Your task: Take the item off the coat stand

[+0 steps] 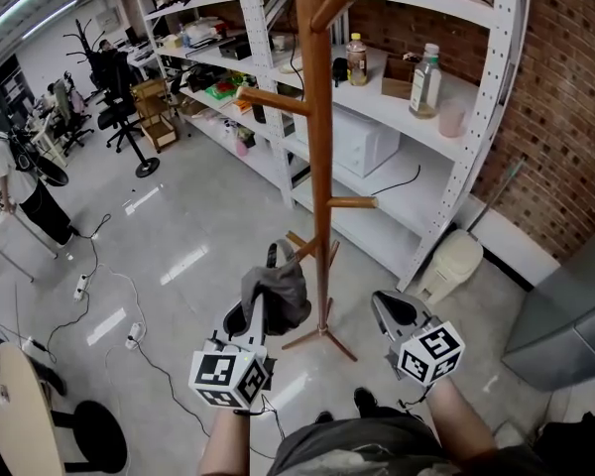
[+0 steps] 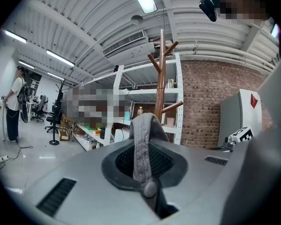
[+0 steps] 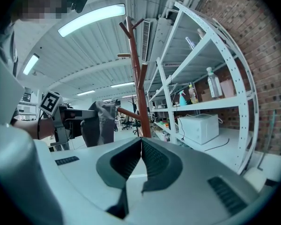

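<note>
We have the left gripper clamped shut on the grey cap. A fold of its fabric and its stitched strap are pinched between the pads, and the rest hangs over the gripper's front end. The cap sits just in front of the lower pegs of the wooden coat stand, on our side of the pole. We cannot tell whether it touches a peg. Our right gripper is level beside it, to the right of the pole, its jaws closed together with nothing between them. The white shelving stands behind the stand.
</note>
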{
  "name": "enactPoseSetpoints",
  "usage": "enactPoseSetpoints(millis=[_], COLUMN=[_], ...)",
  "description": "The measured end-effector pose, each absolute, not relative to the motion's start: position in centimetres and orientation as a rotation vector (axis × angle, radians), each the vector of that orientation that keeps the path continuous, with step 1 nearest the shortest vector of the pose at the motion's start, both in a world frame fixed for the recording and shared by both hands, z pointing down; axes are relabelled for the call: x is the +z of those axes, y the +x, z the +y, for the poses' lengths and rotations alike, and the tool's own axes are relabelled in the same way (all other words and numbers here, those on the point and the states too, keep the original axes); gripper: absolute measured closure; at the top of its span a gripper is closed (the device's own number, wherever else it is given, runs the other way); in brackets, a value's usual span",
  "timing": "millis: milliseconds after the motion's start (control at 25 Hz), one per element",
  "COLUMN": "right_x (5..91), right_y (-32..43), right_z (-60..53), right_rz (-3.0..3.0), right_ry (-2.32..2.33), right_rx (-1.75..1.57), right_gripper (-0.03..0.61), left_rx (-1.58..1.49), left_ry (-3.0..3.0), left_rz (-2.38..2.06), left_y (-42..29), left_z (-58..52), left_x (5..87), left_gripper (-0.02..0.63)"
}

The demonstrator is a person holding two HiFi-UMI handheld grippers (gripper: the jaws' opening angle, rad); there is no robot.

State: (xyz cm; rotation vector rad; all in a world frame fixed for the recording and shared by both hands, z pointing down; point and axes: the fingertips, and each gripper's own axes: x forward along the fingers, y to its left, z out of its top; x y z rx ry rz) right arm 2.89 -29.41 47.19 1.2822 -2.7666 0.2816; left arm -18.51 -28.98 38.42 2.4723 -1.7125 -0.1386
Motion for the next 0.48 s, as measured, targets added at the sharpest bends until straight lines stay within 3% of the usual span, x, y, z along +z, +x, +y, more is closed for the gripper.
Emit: enactPoseSetpoints(millis=[480], right_x=[50.0], right_y=[0.0], right_z=[-24.3], right_rz=[-2.696], right_ry=[1.334], right_rx=[0.348], right_gripper=[0.569], left_rx=[-0.085], left_ry=[2.485], left_rz=[-1.599], left_y=[-20.7], left_z=[-26.0], left_x=[41.5], left_gripper=[0.598])
